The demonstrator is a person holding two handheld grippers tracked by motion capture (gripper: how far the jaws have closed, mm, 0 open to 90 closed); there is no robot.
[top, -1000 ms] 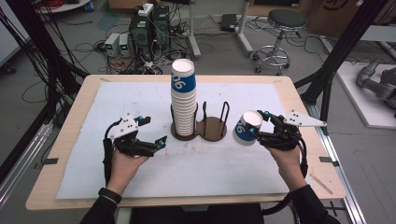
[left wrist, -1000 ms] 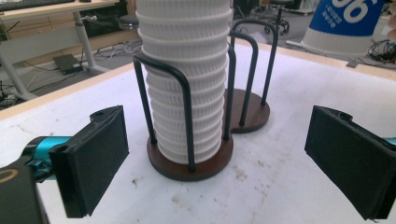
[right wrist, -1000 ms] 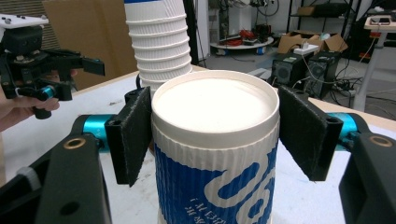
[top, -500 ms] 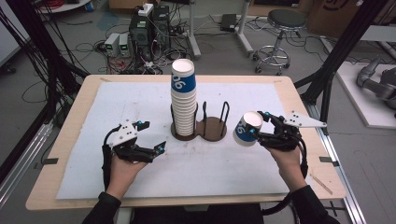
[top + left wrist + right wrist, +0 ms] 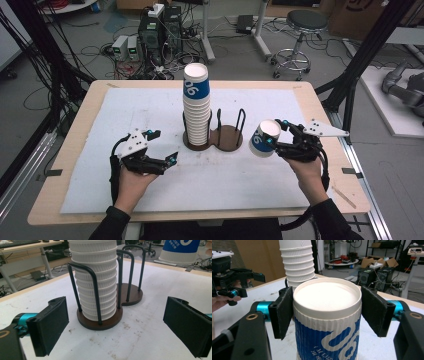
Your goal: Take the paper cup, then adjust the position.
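- Right gripper (image 5: 279,141) clamps a paper cup (image 5: 264,138), lifted at three o'clock of the holder (image 5: 215,140)
- Left gripper (image 5: 161,148) gapes wide, empty, at eight o'clock of the cup stack (image 5: 197,110)
- Carry step, I judge; next needs cup lined over the stack or the empty ring

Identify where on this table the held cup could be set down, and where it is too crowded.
Free: the empty ring of the holder beside the cup stack; bare mat between the left gripper and the right gripper, which grips the cup; the mat's far corners. Crowded: around the stack.
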